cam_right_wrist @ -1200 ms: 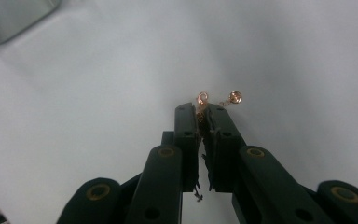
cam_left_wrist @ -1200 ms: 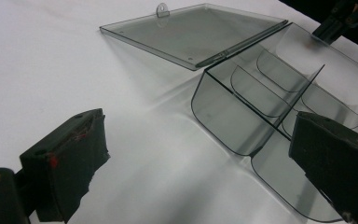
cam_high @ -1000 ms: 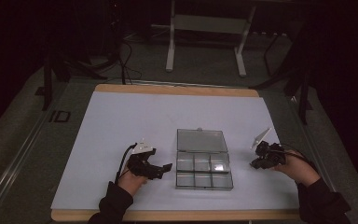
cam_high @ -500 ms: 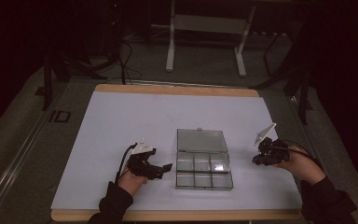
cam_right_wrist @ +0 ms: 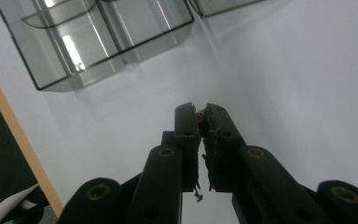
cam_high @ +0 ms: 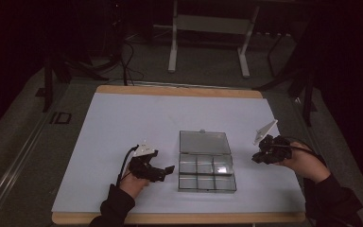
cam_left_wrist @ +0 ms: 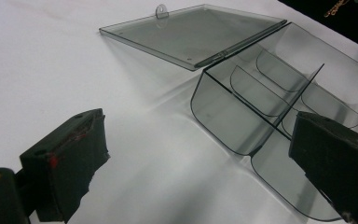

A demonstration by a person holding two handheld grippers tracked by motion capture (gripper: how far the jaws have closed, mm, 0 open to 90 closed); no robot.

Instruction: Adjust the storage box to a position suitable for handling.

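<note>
a clear smoky plastic compartment box [cam_high: 207,169] sits open on the white-topped desk [cam_high: 123,118], a little right of the middle and toward the near edge. its flat lid [cam_high: 204,142] lies folded back on the far side, flat on the desk, with a small tab at its far edge. the tray is split into six compartments in two rows of three. in the left gripper view the box [cam_left_wrist: 279,107] shows curved dividers and rounded corners, its lid [cam_left_wrist: 191,32] resting level on the white surface.

the left gripper [cam_high: 163,171] is just left of the box's near-left corner, its fingers pointing right at the tray wall. in its own view the left gripper [cam_left_wrist: 214,168] has its fingers [cam_left_wrist: 70,158] spread wide, one over bare desk and the other in front of the tray's near corner; nothing is clamped between them.

the right gripper [cam_high: 257,158] hangs to the right of the box, apart from it, with a strip of bare desk between. in its own view the right gripper [cam_right_wrist: 200,114] has its fingers [cam_right_wrist: 186,135] nearly pressed together, and a tiny orange-brown speck [cam_right_wrist: 199,115] is pinched at the tips; what it is cannot be told. the box corner [cam_right_wrist: 74,46] lies beyond the tips.

the desk has a pale wooden rim [cam_high: 179,217] along the near edge and at the far edge. wide open white surface lies left and far of the box. past the far edge, a white metal stand [cam_high: 208,28] and dark cables [cam_high: 127,56] stand on the grey floor, well clear of the work.
</note>
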